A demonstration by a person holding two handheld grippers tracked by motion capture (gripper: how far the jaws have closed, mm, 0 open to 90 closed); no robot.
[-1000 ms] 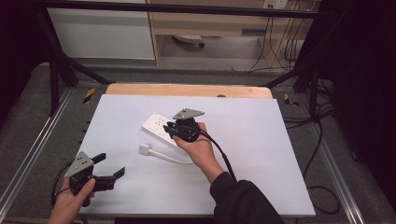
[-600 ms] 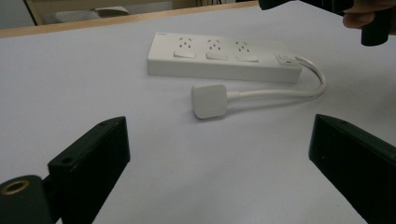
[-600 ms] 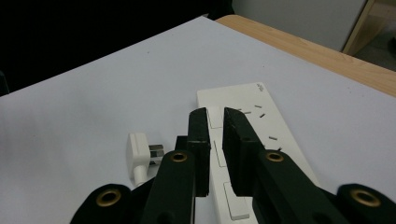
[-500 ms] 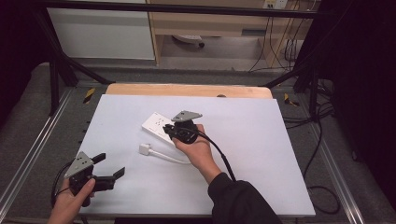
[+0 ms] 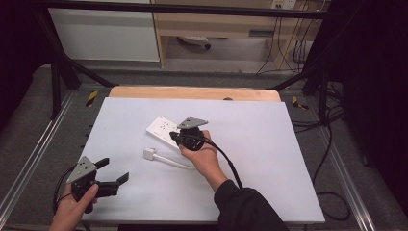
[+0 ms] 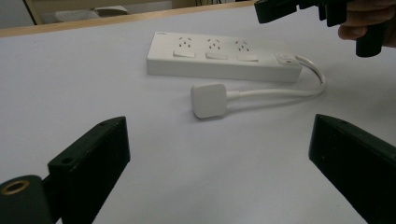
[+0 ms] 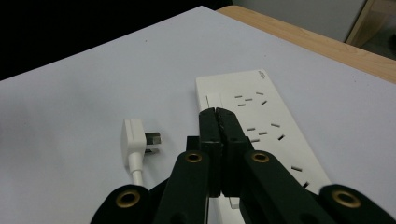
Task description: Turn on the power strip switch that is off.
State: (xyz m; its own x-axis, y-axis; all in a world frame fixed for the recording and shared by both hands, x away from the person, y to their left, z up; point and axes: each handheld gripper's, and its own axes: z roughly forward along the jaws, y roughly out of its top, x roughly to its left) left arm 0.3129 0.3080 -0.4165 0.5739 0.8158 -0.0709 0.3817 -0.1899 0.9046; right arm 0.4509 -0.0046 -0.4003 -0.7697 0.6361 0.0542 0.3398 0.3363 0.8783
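A white power strip lies flat on the white table, its cord looping to a white plug beside it. My right gripper hovers over the strip's switch end. Its jaws have just been closing and now meet with nothing between them. It also appears at the top right of the left gripper view. My left gripper rests near the table's front left, open and empty, facing the plug.
The white table sheet has free room to the right and front. A wooden edge runs along the back. Black frame bars and loose cables lie beyond the table's sides.
The right hand has edged slightly nearer over the strip's end. The left hand, the strip and the plug have stayed where they were.
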